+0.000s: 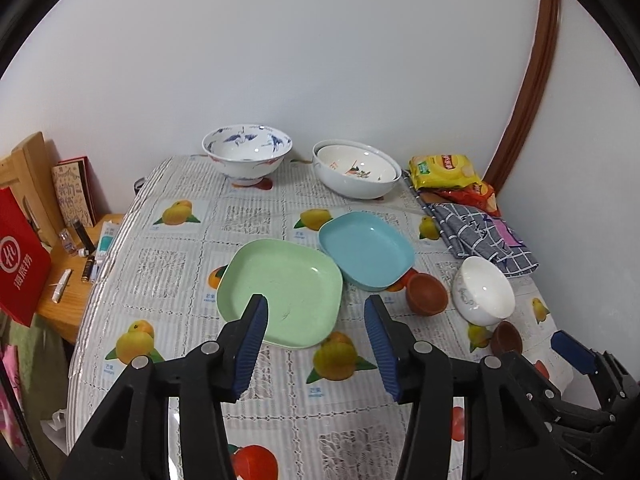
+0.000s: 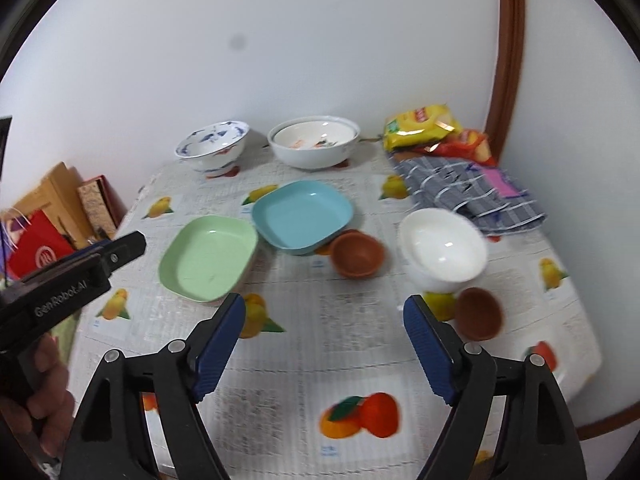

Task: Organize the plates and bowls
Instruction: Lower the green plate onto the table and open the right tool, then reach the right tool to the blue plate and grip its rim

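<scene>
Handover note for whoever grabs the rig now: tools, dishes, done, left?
Left tool: open, empty, above the green plate.
Right tool: open, empty.
Blue plate leans on a brown bowl; white bowl tilts against the second brown bowl.
Done: two white bowls nested at the back, beside the crane bowl.
Left: stack plates, nest remaining bowls.

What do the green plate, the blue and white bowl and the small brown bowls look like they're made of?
Green plate: probably plastic or melamine, with a flat pastel colour, soft sheen and fine scratches.
Blue and white bowl: likely glazed ceramic, glossy with a painted pattern and a foot ring.
Small brown bowls: unclear; the matte, even brown suggests plastic, wood or clay.
</scene>
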